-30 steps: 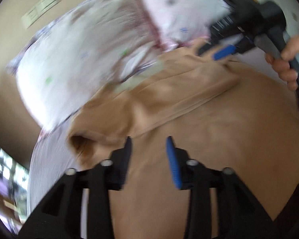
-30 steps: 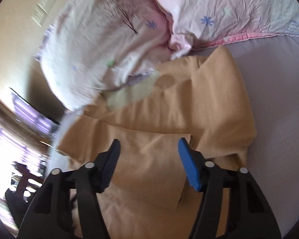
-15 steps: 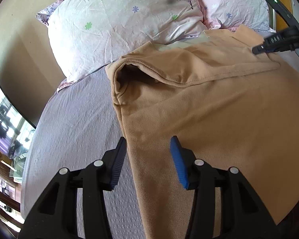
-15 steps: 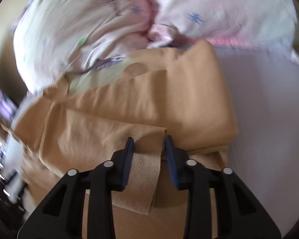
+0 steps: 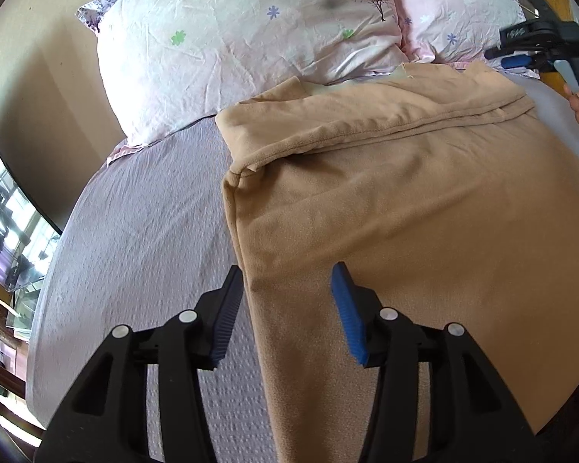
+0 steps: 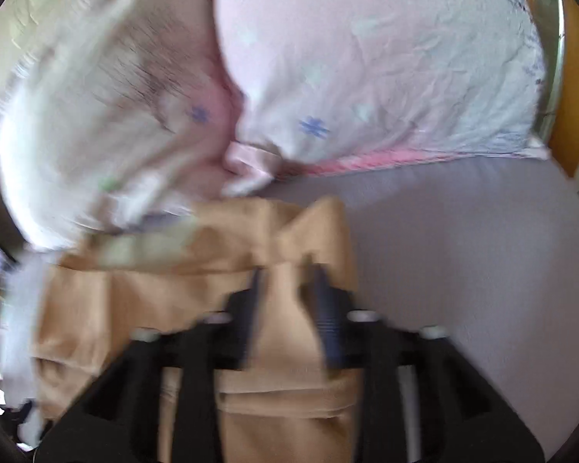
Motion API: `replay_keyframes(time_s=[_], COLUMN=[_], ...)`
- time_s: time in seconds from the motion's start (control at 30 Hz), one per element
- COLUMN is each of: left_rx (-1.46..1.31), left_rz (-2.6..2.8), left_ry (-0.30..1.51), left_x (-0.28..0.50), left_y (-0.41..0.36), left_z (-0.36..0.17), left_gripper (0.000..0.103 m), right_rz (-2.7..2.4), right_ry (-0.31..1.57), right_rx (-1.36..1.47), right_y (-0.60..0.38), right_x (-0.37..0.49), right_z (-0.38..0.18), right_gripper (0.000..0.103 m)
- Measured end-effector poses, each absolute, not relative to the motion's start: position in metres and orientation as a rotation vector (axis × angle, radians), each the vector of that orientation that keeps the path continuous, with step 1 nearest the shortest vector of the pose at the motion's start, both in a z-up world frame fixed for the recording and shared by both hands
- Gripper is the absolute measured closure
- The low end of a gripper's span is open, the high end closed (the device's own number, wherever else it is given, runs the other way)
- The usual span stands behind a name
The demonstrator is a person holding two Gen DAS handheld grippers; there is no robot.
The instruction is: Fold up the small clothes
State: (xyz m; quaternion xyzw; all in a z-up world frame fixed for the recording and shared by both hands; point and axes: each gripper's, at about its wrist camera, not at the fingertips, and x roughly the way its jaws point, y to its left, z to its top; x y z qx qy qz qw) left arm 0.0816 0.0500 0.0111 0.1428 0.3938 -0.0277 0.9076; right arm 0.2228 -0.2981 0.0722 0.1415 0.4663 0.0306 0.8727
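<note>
A tan fleece garment (image 5: 405, 200) lies spread on the lilac bed sheet (image 5: 143, 239), its upper part folded over along a seam. My left gripper (image 5: 287, 308) is open and empty, hovering over the garment's left edge. In the blurred right wrist view, my right gripper (image 6: 285, 293) is shut on a fold of the tan garment (image 6: 281, 347) and holds it. The right gripper also shows in the left wrist view (image 5: 536, 50) at the far right, above the garment's top corner, with a hand on its handle.
Two floral pillows (image 5: 243, 38) (image 6: 386, 69) lie at the head of the bed, touching the garment's top edge. A beige wall (image 5: 38, 77) stands at the left. A wooden headboard edge (image 6: 567, 77) is at the right.
My right gripper has closed on a fold of the garment and lifted it toward the pillows. My left gripper stayed open and drew back a little along the garment's left edge.
</note>
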Motion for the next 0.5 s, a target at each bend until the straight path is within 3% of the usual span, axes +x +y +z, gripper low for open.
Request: replay_keyframes(time_s=[0.13, 0.3, 0.33, 0.37, 0.43, 0.5], left_rx=[0.272, 0.132, 0.102, 0.070, -0.005, -0.072], left_rz=[-0.052, -0.160, -0.195, -0.241, -0.341, -0.432], left_ry=[0.811, 0.791, 0.772, 0.753, 0.725, 0.718], left_x=[0.082, 0.064, 0.056, 0.046, 0.022, -0.001], left_y=[0.052, 0.070, 0.075, 0.082, 0.100, 0.115], left_z=[0.011, 0.024, 0.028, 0.033, 0.041, 0.043], left_gripper=[0.053, 0.053, 0.053, 0.051, 0.040, 0.039], right_rz=[0.123, 0.225, 0.267, 0.331, 0.480, 0.617], right_ry=[1.172, 1.133, 1.113, 1.081, 1.027, 0.996], right_rx=[0.280, 0.348, 0.349, 0.348, 0.345, 0.309], right_y=[-0.281, -0.291, -0.291, -0.293, -0.296, -0.301], right_x=[0.226, 0.198, 0.189, 0.170, 0.125, 0.073], right_z=[0.033, 0.051, 0.058, 0.069, 0.090, 0.106], right_gripper=[0.045, 0.045, 0.041, 0.028, 0.010, 0.009])
